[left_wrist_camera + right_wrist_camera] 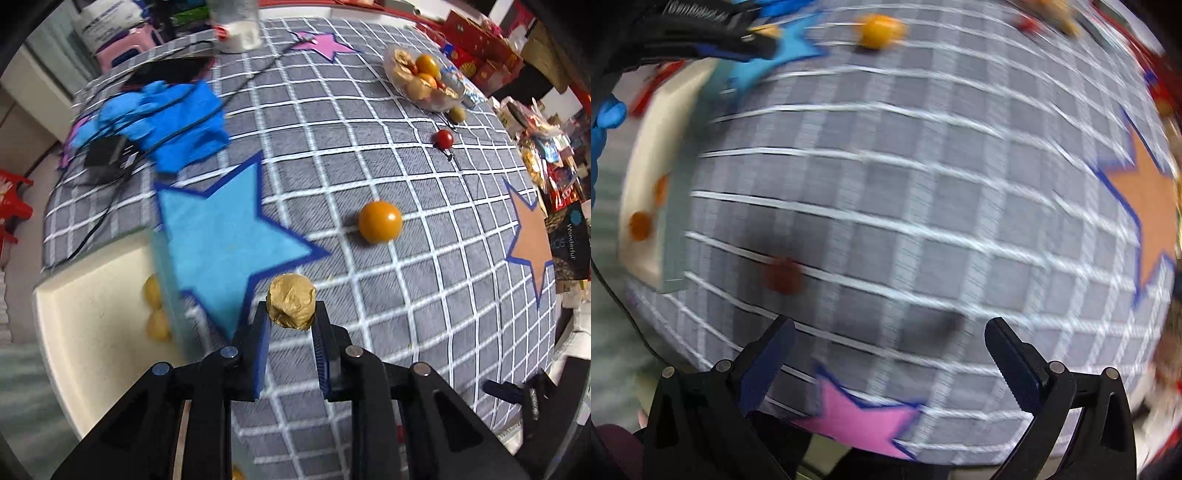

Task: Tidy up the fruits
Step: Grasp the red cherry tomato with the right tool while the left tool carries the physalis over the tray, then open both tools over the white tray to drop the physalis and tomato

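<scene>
Left gripper (291,314) clamps husked fruit (291,300)

- We see open checked tabletop (424,295) around the orange fruit (379,221).
- Blue gloves (166,118) and cables crowd the far left.
- The cream tray (92,314) borders the near left; the bowl (424,77) blocks the far right.

1. A husked fruit (291,305) is sitting between the left gripper's (291,325) fingers, above the checked cloth (406,295).
2. A round fruit (379,221) is lying beyond it.
3. A bowl (424,79) is standing far behind.
4. A tray (92,295) is lying left.
</scene>
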Motion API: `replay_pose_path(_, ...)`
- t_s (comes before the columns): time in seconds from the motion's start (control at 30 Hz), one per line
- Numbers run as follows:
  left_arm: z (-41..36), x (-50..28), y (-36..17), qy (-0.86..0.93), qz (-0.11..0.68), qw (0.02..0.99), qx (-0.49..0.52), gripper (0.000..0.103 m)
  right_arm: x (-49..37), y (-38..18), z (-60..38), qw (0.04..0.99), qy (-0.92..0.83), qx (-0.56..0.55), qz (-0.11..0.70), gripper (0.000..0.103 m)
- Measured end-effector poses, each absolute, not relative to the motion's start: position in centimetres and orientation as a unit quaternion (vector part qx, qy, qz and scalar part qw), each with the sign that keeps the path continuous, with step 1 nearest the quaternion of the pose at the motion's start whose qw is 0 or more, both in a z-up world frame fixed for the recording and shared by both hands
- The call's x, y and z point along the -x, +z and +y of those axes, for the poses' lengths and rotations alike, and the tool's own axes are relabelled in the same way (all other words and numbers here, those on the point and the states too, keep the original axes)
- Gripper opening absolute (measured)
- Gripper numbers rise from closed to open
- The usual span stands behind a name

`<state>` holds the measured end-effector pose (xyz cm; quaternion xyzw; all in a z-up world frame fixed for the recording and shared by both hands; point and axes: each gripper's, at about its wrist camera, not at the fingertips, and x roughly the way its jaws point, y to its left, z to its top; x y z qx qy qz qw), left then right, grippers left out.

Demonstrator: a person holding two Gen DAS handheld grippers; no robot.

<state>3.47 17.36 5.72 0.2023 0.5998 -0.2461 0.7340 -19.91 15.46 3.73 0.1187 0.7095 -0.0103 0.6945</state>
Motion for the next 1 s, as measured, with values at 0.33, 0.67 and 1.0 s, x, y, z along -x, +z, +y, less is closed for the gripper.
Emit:
replay_pose_path(0.33,26.4,0.1,6.3,-0.177,0.627,0.738,-0.175,0.024,15.3,2.2,20.5,0.698,0.008,-0.049,0.714,0.057)
replay_pose_path(0.67,31.0,0.1,6.5,-0.139,0.632,0.746,-0.154,0.024,12.7,2.2,18.9,0.685,0.007,-0.124,0.718,0.026)
replay_pose_path(1.0,33.9,-1.0,6.5,-0.109,0.632,0.755,-0.135,0.024,4.0,5.9,21.3,0.72,0.072,-0.114,0.68,0.026)
